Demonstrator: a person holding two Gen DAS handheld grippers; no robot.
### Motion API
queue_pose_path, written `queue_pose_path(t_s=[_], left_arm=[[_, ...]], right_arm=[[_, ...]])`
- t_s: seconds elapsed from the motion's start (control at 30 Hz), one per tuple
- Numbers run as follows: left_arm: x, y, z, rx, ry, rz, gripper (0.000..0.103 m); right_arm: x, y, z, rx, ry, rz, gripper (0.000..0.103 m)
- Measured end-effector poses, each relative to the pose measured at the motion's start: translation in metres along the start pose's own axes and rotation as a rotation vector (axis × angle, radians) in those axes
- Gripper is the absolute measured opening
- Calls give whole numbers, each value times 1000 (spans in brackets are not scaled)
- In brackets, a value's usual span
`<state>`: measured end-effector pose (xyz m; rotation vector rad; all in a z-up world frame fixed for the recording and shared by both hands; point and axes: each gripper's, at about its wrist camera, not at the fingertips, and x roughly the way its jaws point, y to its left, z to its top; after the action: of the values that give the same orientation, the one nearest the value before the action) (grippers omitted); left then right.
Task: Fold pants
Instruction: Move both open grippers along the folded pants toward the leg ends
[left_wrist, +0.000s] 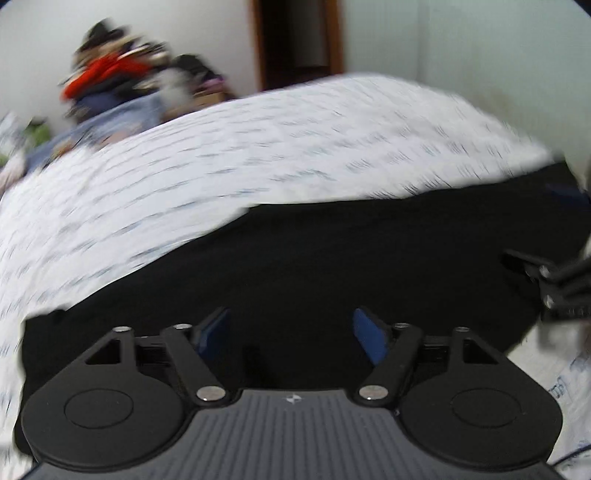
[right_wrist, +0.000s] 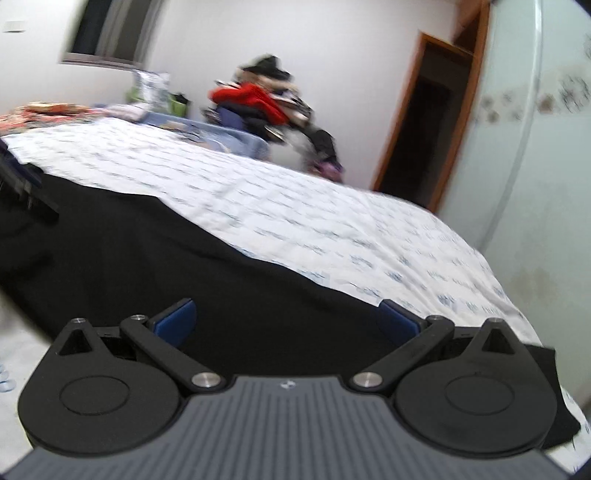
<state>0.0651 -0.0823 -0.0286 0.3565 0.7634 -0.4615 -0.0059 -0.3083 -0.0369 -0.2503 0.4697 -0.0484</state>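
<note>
Right now the black fabric pants (left_wrist: 332, 258) lie spread flat on the near part of the bed with the white patterned sheet (left_wrist: 258, 147), filling the foreground of both wrist views. The left gripper (left_wrist: 290, 334) has its blue-padded jaws spread wide with nothing between them, low over the dark cloth; the right gripper (right_wrist: 286, 321) is likewise wide apart and empty, over the pants' near right side.

The main risk, as I judge it, is a poor grasp: black cloth shows almost no edges or seams, and both views are motion-blurred, so a gripper could close on a single layer, or pinch the sheet along with the pants and drag the bedding into the fold. Uneven lifts by the two hands would leave a skewed crease.

In the left view the right gripper shows at the right edge, close by, so the two tools could bump if they converge. Far off against the wall sits a heap of red and dark clothes (right_wrist: 266, 99), well apart from the work, beside a brown-framed doorway (right_wrist: 424, 122). Nothing else lies on the pants.
</note>
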Motion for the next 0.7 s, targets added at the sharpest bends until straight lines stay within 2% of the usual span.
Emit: queue_pose_path(t_s=[0.07,0.1,0.17,0.2,0.27,0.37,0.43,0.53,0.6,0.63,0.7], left_arm=[[14,-27,-12,112,19,67,77],[12,-36,-19,150,-17,102,77],[5,-46,-19,180,-35,137,77],[3,-48,-14,174,-40,132,77],[-4,-48,3,133,-85,76,77],[4,-60,38,95,-124,-24,82],[22,-72,58,94,-132,-61,88],[62,-90,76,97,-67,-39,88],[91,-95,77,72,-21,-18,91],[99,-94,75,31,-10,-25,97],[98,-87,76,-68,-17,-37,98]], right_arm=[[13,-10,-6,0,121,-5,103],[17,-13,-13,-18,176,-1,103],[9,-25,-23,27,177,37,103],[4,-33,-25,59,187,62,103],[-3,-54,-26,124,165,90,103],[1,-80,-18,202,122,29,103],[12,-94,-11,211,114,3,103],[37,-118,-9,235,151,17,103],[55,-132,-10,270,190,56,103],[62,-139,-12,287,209,61,103],[71,-152,-20,275,258,21,103]])
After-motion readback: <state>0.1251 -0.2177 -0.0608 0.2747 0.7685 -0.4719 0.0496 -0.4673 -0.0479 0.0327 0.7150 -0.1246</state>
